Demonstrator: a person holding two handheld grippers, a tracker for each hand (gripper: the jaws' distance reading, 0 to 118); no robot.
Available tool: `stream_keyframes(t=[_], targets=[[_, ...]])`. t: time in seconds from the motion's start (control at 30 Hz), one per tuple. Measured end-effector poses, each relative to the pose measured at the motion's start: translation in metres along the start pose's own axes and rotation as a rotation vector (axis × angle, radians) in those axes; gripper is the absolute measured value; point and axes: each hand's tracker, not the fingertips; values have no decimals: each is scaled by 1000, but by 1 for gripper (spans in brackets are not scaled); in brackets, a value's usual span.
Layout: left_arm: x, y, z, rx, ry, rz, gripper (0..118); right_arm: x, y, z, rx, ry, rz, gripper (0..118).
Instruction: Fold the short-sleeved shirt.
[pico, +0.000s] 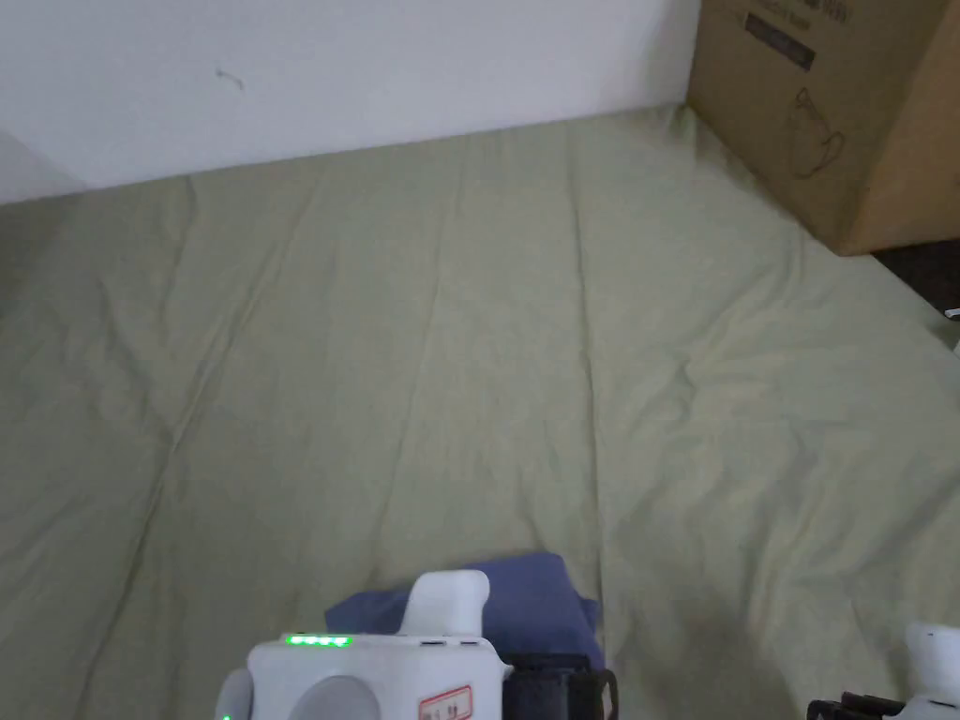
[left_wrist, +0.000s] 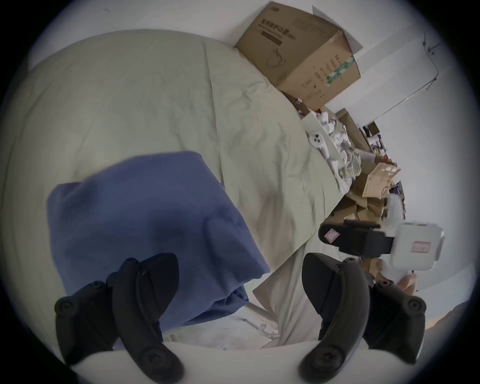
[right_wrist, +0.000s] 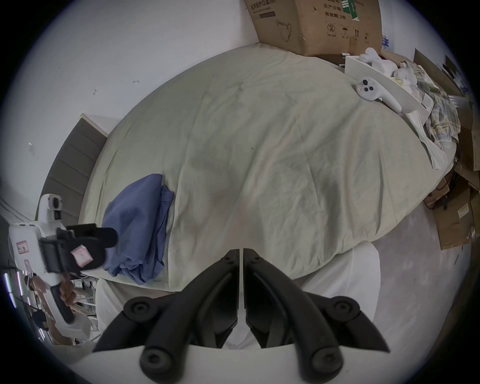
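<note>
- Shirt (pico: 525, 600): blue, bunched in a loose heap on the green sheet (pico: 469, 356), at the near edge of the bed, left of centre; sleeves and collar cannot be told apart.
- Head view: left gripper (pico: 562, 694) at the bottom edge, its white body covering the shirt's near part; right gripper (pico: 844, 708) barely in at the bottom right corner; box (pico: 834, 103) at far right against the wall.
- Left gripper view: jaws stand wide apart, nothing between them; left gripper (left_wrist: 240, 285) hangs just above the shirt (left_wrist: 145, 228), the left jaw over the cloth, the right jaw over the sheet's edge; contact cannot be told; right gripper (left_wrist: 328, 235) seen off to the right, held well clear of the shirt.
- Right gripper view: right gripper (right_wrist: 240, 259) with jaws together, a thin slit between, gripping nothing, above bare sheet; controller (right_wrist: 368, 91) lies on the far right of the bed.
- Orientation: in the right gripper view the shirt (right_wrist: 137, 228) is elongated, its long axis running from the near edge toward the wall; one end droops slightly over the near edge.
</note>
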Motion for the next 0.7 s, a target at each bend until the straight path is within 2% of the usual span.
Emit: stream_keyframes(t=[0.07, 0.1, 0.13, 0.17, 0.2, 0.23, 0.27, 0.3, 0.4, 0.5, 0.6, 0.7], targets=[[-10, 3, 25, 66, 10, 61, 97, 1, 0, -3, -1, -3, 1, 3], [-18, 4, 37, 119, 2, 97, 88, 0, 1, -4, -3, -3, -1, 3], [-25, 6, 45, 162, 13, 113, 73, -1, 1, -5, -3, 0, -2, 3], [-32, 7, 52, 202, 48, 131, 41, -2, 1, -6, -3, 8, -3, 3], [-37, 8, 53, 228, 92, 132, 17, -3, 2, -7, -5, 15, 0, 3], [-41, 10, 49, 225, 136, 131, 7, -5, 2, -8, -6, 18, 3, 3], [-45, 12, 44, 196, 190, 135, 7, -7, 3, -9, -7, 22, 11, 3], [-48, 13, 36, 163, 184, 110, 7, -9, 3, -10, -9, 24, 19, 3], [-43, 10, 4, 103, 67, 86, 7, -11, 2, -10, -7, 33, 22, 3], [-31, 3, -32, 16, 22, 58, 7, -10, 1, -9, -10, 31, 20, 3], [-16, -9, -62, -98, 105, -25, 7, -6, 0, -7, -10, 24, 12, 3], [-9, -16, -64, -92, 13, -23, 6, -3, 0, -4, -4, 14, 7, 3]])
